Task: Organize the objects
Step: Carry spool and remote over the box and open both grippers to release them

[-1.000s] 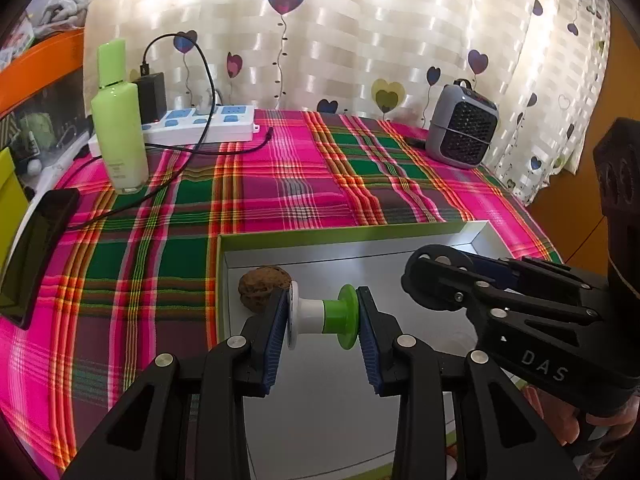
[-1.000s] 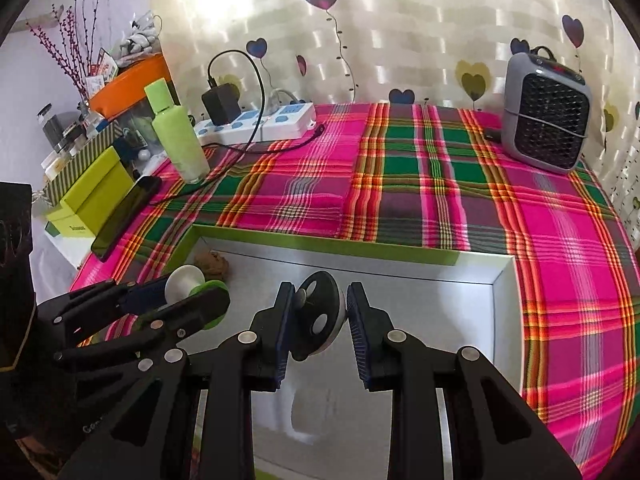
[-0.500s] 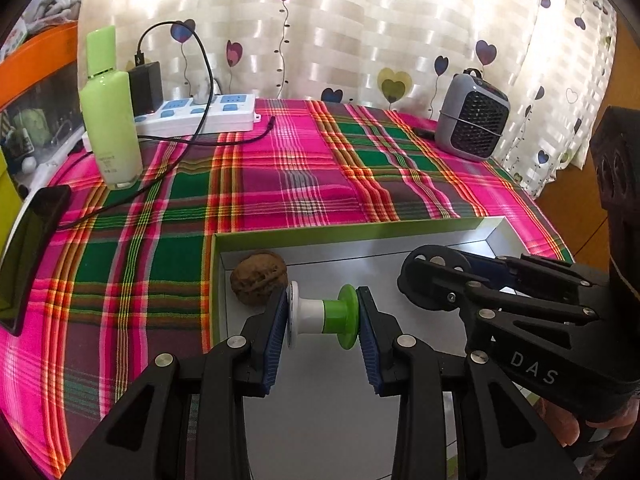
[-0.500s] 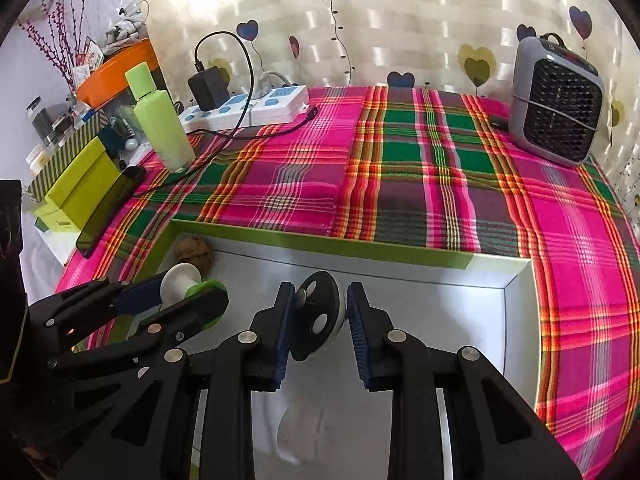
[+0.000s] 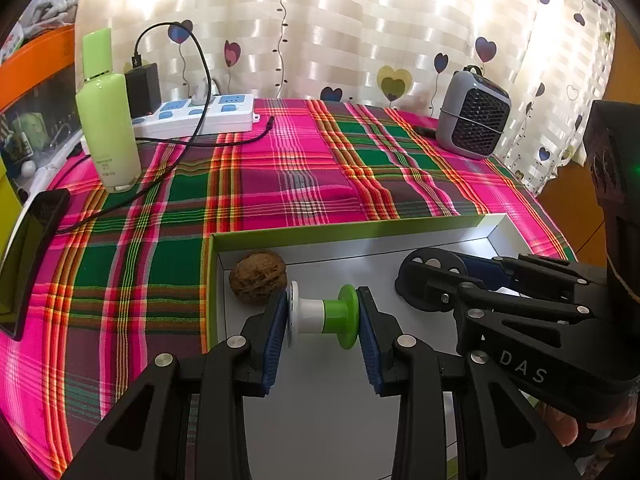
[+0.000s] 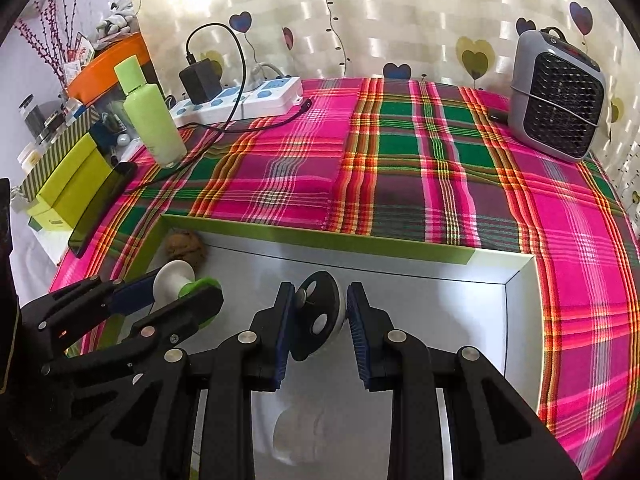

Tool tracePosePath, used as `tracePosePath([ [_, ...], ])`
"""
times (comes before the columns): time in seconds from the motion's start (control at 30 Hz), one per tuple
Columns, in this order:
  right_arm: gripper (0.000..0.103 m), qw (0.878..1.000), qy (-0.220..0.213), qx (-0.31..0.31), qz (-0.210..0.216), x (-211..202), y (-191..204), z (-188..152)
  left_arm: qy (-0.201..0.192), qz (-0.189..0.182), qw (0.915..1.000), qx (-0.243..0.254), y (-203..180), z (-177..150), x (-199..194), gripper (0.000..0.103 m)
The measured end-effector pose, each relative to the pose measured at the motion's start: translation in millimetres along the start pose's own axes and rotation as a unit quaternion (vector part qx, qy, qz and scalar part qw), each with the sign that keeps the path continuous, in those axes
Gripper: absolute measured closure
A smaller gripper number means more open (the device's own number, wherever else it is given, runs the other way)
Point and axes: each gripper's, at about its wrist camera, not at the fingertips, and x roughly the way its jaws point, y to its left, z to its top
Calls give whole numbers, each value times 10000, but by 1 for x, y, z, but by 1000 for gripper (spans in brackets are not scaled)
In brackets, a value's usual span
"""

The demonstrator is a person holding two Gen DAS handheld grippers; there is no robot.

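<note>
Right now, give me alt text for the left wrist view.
The left gripper clamps a white-and-green spool over a shallow green-rimmed tray holding a walnut. The right gripper holds a black disc alongside, above a plaid tablecloth.

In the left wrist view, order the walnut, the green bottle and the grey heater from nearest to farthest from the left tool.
From the left tool:
1. Walnut, just beyond its left pad, in the tray corner.
2. Green bottle, far left, upright on the cloth.
3. Grey heater, far right, by the curtain.

Pink-green plaid tablecloth (image 5: pixel 304 184), green-rimmed grey tray (image 5: pixel 344 228), white-and-green spool (image 5: pixel 323 314).
</note>
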Motion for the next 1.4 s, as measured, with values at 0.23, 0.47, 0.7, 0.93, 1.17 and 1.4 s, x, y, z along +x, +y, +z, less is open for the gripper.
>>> tracePosePath([
  [0.23, 75, 10000, 40, 23, 23, 2, -2, 1, 2, 1, 10000, -1, 0, 1, 1, 70],
  [0.47, 71, 10000, 34, 60, -17, 2, -3, 0, 5, 11, 10000, -1, 0, 1, 0, 65],
  [0.7, 63, 9999, 12, 89, -69, 0, -6, -2, -37, 57, 10000, 14, 1, 1, -3, 55],
  [0.93, 56, 9999, -75, 102, -85, -7, -5, -3, -49, 133, 9999, -27, 2, -2, -9, 53],
  [1.17, 55, 9997, -166, 86, -149, -17, -4, -5, -99, 158, 9998, -61, 3, -6, -22, 51],
  [1.4, 55, 9993, -292, 151, -150, -34, -6, -11, -177, 157, 9997, -109, 2, -11, -38, 51],
])
